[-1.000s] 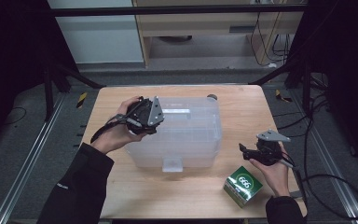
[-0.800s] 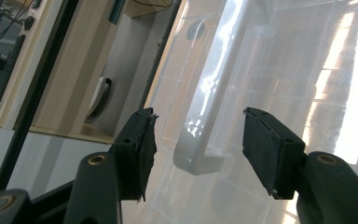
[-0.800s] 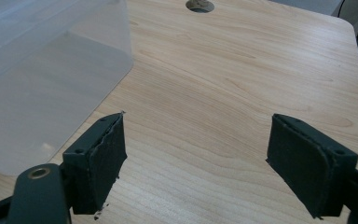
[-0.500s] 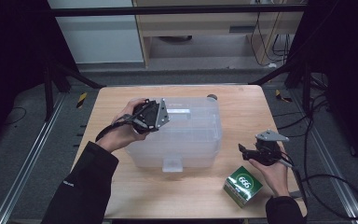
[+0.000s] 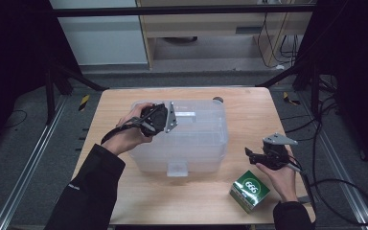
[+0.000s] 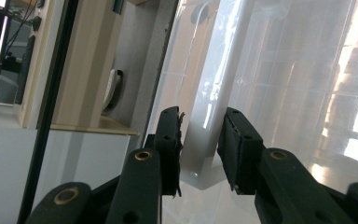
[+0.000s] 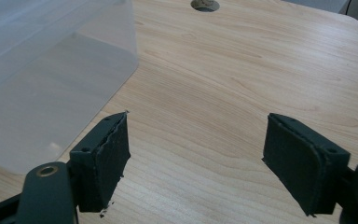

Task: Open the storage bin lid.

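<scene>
Now my left gripper (image 6: pixel 200 149) has its jaws closing around the latch tab of the clear plastic box (image 5: pixel 191 139), which sits mid-table toward the far edge. My right gripper (image 7: pixel 196 163) hovers wide and empty near the right edge, just beyond the green carton (image 5: pixel 249 190).

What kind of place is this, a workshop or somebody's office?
Probably a lab set up for recording handwork. A wooden table stands inside a black metal frame, cables trail over the floor, and a person works on a clear bin with a left gripper.
</scene>
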Motion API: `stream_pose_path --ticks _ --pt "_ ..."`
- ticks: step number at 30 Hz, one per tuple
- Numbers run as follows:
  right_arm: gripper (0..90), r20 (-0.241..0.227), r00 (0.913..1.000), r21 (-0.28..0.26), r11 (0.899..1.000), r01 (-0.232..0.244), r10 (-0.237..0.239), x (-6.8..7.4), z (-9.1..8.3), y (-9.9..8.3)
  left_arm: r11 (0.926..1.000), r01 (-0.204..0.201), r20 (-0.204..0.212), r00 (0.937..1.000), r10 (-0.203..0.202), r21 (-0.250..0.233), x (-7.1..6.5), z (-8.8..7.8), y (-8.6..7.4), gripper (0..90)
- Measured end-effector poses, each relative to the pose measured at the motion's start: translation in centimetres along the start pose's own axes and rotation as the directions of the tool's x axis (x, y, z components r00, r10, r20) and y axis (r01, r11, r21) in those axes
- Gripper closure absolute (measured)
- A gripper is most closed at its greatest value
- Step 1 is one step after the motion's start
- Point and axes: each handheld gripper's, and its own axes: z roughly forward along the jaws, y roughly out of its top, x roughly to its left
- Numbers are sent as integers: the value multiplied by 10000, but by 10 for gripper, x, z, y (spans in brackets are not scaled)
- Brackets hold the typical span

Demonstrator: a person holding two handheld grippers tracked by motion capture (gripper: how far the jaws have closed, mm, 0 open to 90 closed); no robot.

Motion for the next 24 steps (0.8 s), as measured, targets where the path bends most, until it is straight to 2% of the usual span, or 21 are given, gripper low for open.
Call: stream_pose_path --ticks 7,14,24 --pt "260 -122 9999 -33 9999 118 -118 4 -3 5 9999 -149 -180 9997 150 70 -3 0 2 703" --pt "310 -428 9986 -190 9993 319 -327 11 -9 13 9999 -86 -44 10000 86 53 -1 -1 2 706" --pt "415 -1082 9921 -212 9979 612 -631 23 -17 24 9999 0 -35 10000 0 102 3 -1 2 702"
